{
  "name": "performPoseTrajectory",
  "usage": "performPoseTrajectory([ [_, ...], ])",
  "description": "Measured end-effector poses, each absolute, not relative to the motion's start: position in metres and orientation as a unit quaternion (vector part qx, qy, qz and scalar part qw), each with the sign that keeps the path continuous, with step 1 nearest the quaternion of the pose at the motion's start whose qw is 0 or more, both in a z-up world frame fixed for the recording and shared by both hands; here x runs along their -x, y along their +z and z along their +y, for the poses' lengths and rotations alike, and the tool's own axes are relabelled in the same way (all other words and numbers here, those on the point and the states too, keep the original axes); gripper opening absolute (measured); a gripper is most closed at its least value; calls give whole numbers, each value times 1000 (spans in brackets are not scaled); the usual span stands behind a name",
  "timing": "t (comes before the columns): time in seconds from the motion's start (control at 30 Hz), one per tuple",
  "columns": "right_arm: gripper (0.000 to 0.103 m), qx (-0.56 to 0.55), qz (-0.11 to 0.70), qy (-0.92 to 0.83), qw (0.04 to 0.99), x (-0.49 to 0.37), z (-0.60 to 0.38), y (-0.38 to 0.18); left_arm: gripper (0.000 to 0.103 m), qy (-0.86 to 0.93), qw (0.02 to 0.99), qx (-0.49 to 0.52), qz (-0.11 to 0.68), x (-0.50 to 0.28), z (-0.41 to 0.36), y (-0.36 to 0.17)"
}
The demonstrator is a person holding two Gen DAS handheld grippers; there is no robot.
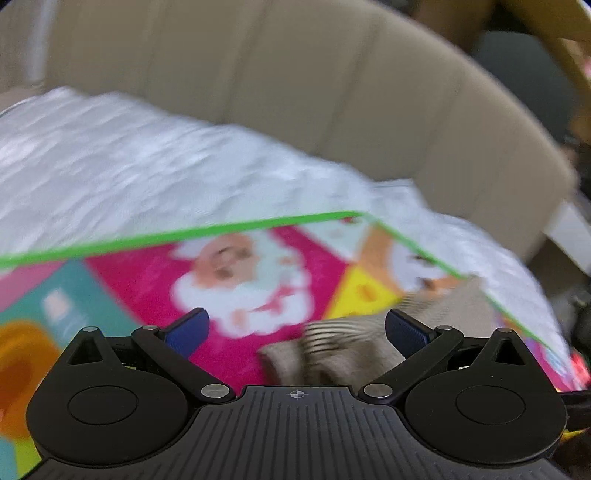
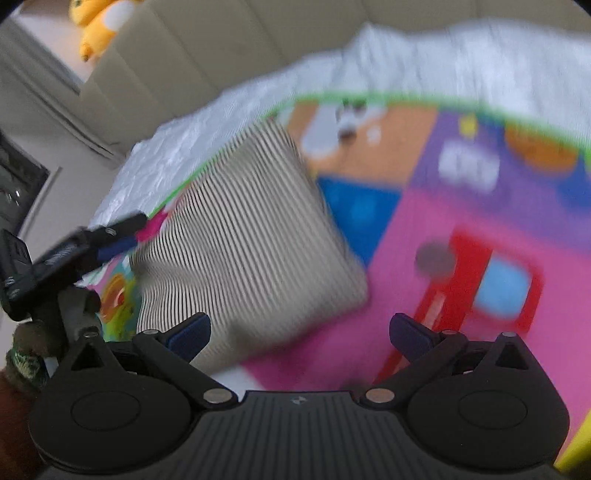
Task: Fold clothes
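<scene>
A striped beige-and-dark garment point(image 2: 243, 236) lies folded into a rough rectangle on a colourful play mat point(image 2: 461, 221), near the mat's green-edged corner. In the right wrist view my right gripper point(image 2: 301, 332) hangs open above the mat, with the garment's near edge just ahead of its left finger. My left gripper point(image 2: 136, 229) reaches in from the left at the garment's far-left corner. In the left wrist view the left gripper point(image 1: 297, 330) is open, and the bunched striped garment point(image 1: 351, 347) lies low between its fingers, nearer the right one. Both views are motion-blurred.
The play mat point(image 1: 147, 288) lies on a white quilted bedspread point(image 1: 147, 155), backed by a beige padded headboard point(image 1: 295, 74). A yellow plush toy point(image 2: 96, 22) sits on top of the headboard. A person's gloved hand point(image 2: 26, 354) holds the left gripper.
</scene>
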State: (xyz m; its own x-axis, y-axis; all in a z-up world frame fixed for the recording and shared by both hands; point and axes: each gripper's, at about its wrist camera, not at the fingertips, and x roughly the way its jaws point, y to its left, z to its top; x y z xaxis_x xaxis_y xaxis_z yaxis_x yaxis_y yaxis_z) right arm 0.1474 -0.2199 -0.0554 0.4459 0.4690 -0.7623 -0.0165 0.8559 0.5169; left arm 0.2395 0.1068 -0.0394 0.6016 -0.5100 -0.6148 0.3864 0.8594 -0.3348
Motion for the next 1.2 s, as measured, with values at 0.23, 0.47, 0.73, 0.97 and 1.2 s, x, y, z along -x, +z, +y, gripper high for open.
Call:
performPoseTrajectory([
  [0.23, 82, -265, 500, 150, 811, -169, -220, -73, 103, -367, 836, -36, 406, -254, 73, -42],
  [0.47, 74, -282, 492, 149, 810, -197, -225, -76, 103, -370, 806, -11, 462, -274, 69, -76],
  [0.73, 74, -194, 471, 186, 840, -273, -200, -68, 103, -357, 804, 12, 475, -259, 61, -82],
  [0.97, 78, -76, 449, 232, 860, -280, -179, -46, 103, -349, 800, 32, 486, -224, 39, -81],
  [1.2, 85, -61, 435, 219, 871, -234, -203, -39, 103, -350, 791, 57, 499, -185, 13, -83],
])
